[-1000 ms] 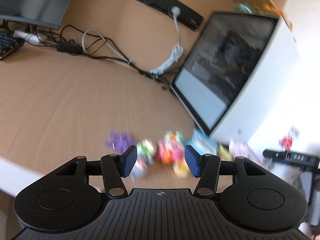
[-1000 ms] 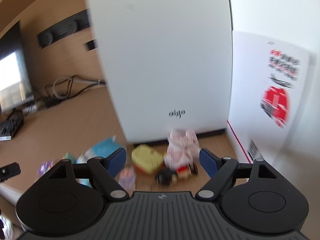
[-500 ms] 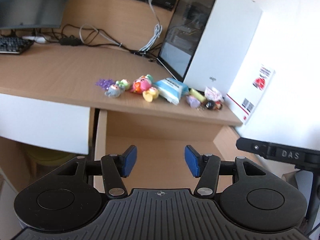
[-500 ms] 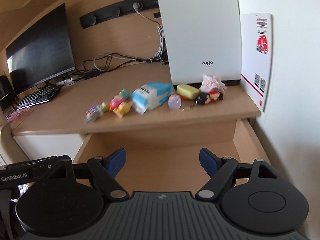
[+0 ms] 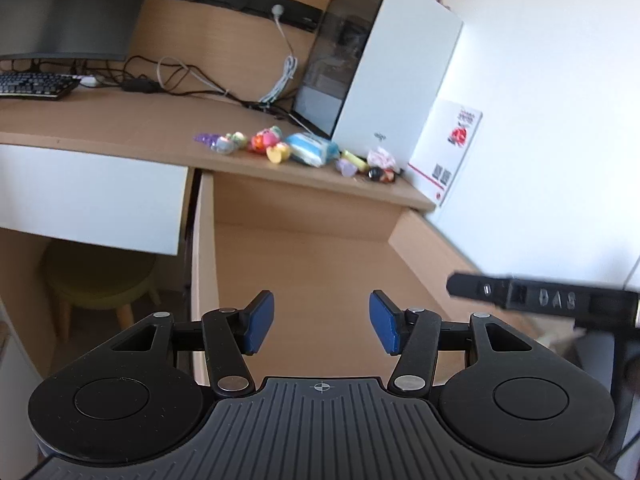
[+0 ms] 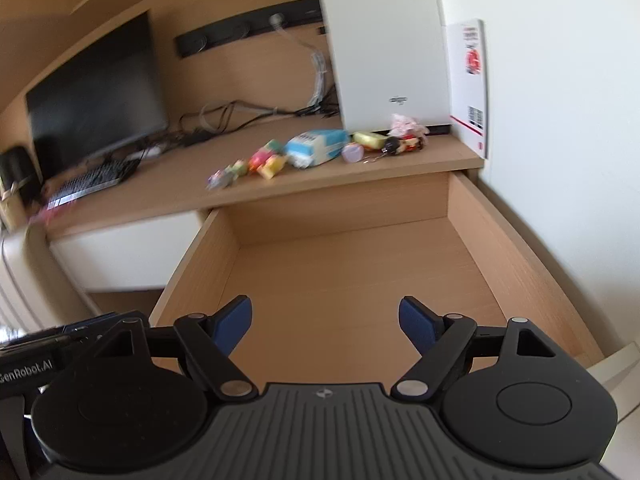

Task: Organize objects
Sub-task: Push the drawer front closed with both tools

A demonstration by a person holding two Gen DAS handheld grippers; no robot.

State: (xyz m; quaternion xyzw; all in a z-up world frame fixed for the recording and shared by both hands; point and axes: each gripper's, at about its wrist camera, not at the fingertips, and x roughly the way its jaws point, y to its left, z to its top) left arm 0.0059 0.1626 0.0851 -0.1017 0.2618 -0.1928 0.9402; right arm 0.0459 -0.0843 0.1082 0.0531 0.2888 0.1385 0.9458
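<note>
Left wrist view: the left gripper (image 5: 321,322) hangs over an open wooden drawer (image 5: 320,264), its blue pads spread apart with nothing between them. Beyond the drawer, on the desk (image 5: 120,128), a row of small toys (image 5: 264,144) runs toward a white computer case (image 5: 396,80). In the row, from left to right, are a purple piece (image 5: 205,138), some pastel figures, a pink and yellow one, a blue and white packet (image 5: 312,150), a yellow block (image 5: 354,158), a crinkled pink wrapper (image 5: 382,158) and a dark round doll (image 5: 378,174) nearest the wall. A monitor (image 5: 68,8) and a keyboard (image 5: 36,85) sit far left. A black bar marked DAS, probably part of the other gripper, crosses at the right.

Right wrist view: the right gripper (image 6: 325,326) is also empty, its pads standing wider apart, above the bare drawer floor. The same row of toys lies along the desk edge just behind the drawer, slightly blurred. The packet lies in the middle, with a lilac disc (image 6: 353,153) just beside it.

My judgement is that all these pieces are light. The moulded figures look rigid and smooth, so they may slip or tip; a grip across the body's widest middle seems safest. The packet looks soft and would squash, so take it across its short side. The wrapper will crumple with little resistance.
</note>
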